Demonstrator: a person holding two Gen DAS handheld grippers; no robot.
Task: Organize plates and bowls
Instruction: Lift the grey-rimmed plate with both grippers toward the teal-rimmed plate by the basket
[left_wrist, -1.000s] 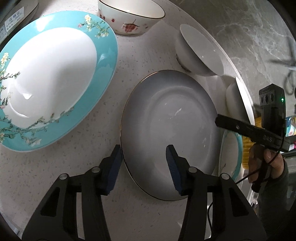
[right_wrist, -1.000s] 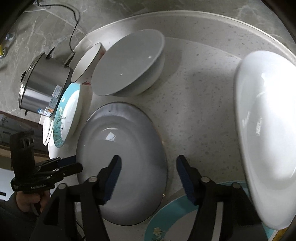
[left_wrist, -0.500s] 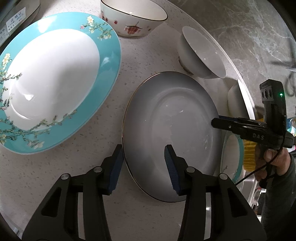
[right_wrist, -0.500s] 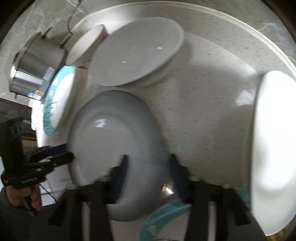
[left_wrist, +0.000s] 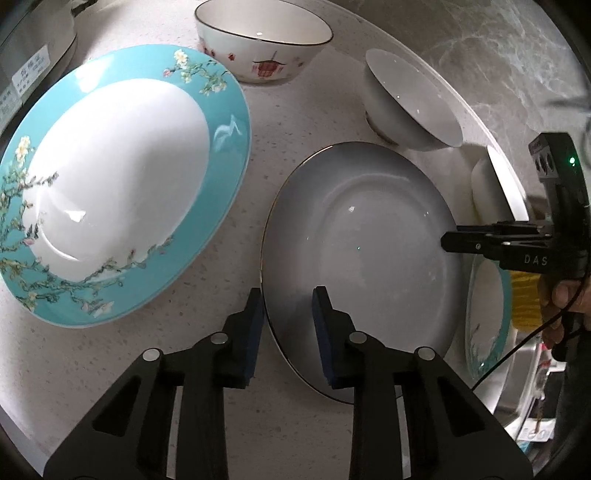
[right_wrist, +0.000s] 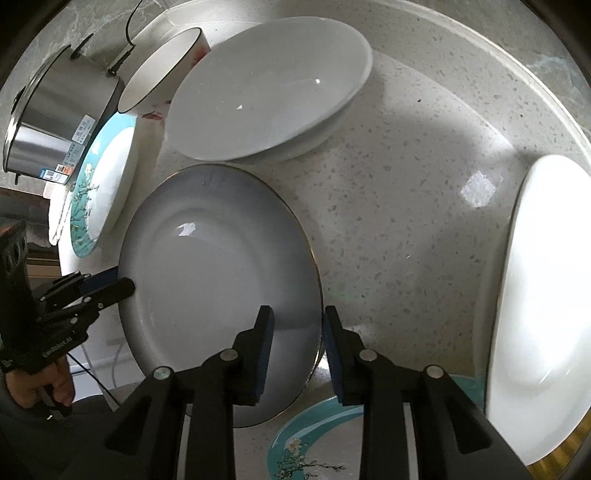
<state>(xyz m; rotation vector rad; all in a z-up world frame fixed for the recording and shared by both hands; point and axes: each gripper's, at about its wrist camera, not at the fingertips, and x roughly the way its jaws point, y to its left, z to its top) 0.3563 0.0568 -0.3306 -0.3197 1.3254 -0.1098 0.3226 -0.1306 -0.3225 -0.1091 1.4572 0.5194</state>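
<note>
A grey plate with a thin gold rim (left_wrist: 362, 240) (right_wrist: 214, 280) lies on the speckled counter between both grippers. My left gripper (left_wrist: 286, 295) straddles its near-left rim and its jaws are closing, one pad outside the edge and one over the plate. From the right wrist view that left gripper (right_wrist: 123, 282) pinches the plate's far-left edge. My right gripper (right_wrist: 297, 314) is shut on the opposite rim, which passes between its pads. In the left wrist view the right gripper (left_wrist: 448, 240) reaches in from the right onto the edge.
A large teal floral plate (left_wrist: 110, 177) (right_wrist: 99, 184) lies left of the grey one, a second teal plate (left_wrist: 487, 314) (right_wrist: 314, 435) partly under it. Around stand a white bowl (left_wrist: 410, 99) (right_wrist: 266, 85), a patterned bowl (left_wrist: 262, 44), a white dish (right_wrist: 543, 295), a steel pot (right_wrist: 55, 118).
Both pairs of jaws have narrowed onto the grey plate's rim: the right from wide open while sliding over the edge, the left in the last half second. The plate stays on the counter.
</note>
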